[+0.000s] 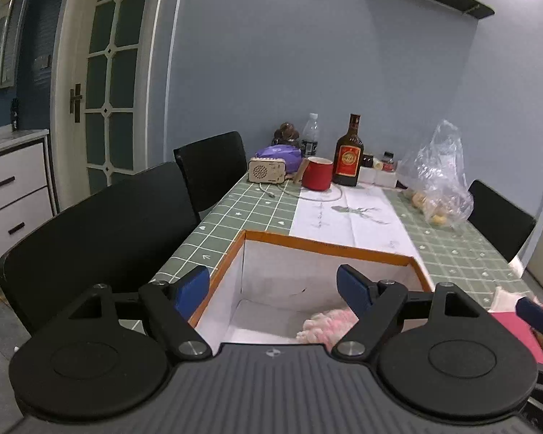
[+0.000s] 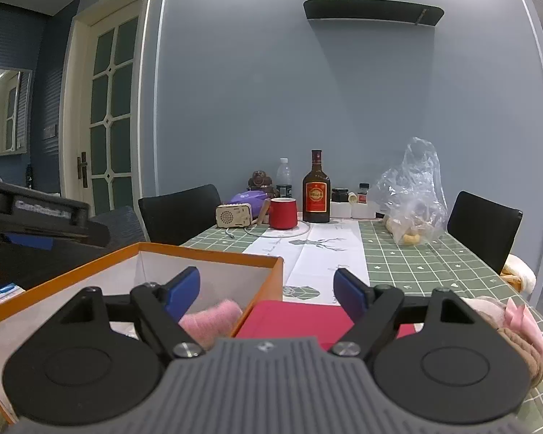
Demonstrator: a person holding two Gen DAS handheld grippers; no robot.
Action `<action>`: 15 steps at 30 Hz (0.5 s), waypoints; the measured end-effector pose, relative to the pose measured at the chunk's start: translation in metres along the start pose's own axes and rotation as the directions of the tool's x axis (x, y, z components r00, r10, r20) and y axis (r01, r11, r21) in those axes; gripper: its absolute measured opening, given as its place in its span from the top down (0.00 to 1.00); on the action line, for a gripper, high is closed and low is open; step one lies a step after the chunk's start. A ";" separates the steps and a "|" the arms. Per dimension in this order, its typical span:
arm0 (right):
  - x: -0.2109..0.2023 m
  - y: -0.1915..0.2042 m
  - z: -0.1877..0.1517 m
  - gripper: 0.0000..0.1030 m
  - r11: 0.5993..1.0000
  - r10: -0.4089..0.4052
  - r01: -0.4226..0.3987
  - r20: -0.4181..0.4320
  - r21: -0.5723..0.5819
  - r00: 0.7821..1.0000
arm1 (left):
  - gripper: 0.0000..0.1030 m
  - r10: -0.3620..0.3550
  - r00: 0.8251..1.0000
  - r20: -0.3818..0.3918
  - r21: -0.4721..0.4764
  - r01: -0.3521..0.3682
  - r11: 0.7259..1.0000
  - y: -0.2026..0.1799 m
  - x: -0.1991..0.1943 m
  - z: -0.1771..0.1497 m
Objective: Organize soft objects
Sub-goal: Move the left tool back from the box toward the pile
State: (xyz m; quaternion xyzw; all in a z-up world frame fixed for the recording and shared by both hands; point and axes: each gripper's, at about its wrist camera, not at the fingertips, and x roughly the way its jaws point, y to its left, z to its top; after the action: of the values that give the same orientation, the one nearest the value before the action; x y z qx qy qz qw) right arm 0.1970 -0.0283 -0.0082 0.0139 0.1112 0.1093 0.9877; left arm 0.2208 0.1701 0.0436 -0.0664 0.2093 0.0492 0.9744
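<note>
Table point(image 2: 434, 260) covered with a green checked cloth, a white printed runner point(image 2: 318, 249) laid along its middle. At the near end: an orange-rimmed box point(image 1: 318, 247) with a red flat item point(image 2: 297, 316) just beside it. At the far end by the wall: small radio point(image 2: 234, 215), red mug point(image 2: 282, 212), brown bottle point(image 2: 316, 191), clear plastic bag point(image 2: 412, 195).

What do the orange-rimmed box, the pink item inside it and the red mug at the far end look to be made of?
Box: likely cardboard, with thin flat walls, matte white inside and an orange edge.
Pink item: fuzzy knit or plush fabric, with a loopy, fluffy surface.
Red mug: probably glazed ceramic, smooth with a slight sheen and a pale rim; enamel is also possible.
</note>
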 end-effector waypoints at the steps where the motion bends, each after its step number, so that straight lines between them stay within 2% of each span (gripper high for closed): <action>1: 0.000 -0.001 0.000 0.22 1.000 0.002 -0.002 0.000 0.006 1.000 | 0.09 -0.005 1.000 0.000 -0.011 0.005 1.000 0.001 -0.002 0.001; 8: -0.016 -0.013 0.013 0.22 0.999 0.031 -0.033 0.041 0.029 0.999 | 0.09 -0.027 0.999 0.039 0.044 0.025 0.999 -0.013 -0.025 0.005; 12: -0.031 -0.027 0.027 0.19 0.995 0.071 -0.074 0.041 0.062 0.997 | 0.09 -0.072 0.997 0.034 0.067 0.070 0.995 -0.029 -0.039 0.009; 15: -0.045 -0.037 0.031 0.19 0.996 0.063 -0.066 0.047 0.058 0.997 | 0.09 -0.092 0.994 0.057 0.076 0.088 0.993 -0.043 -0.051 0.010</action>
State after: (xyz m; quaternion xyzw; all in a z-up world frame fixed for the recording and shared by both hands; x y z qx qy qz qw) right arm 0.1692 -0.0746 0.0299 0.0494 0.0916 0.1374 0.9850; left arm 0.1835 0.1261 0.0785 -0.0385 0.1780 -0.0004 0.9833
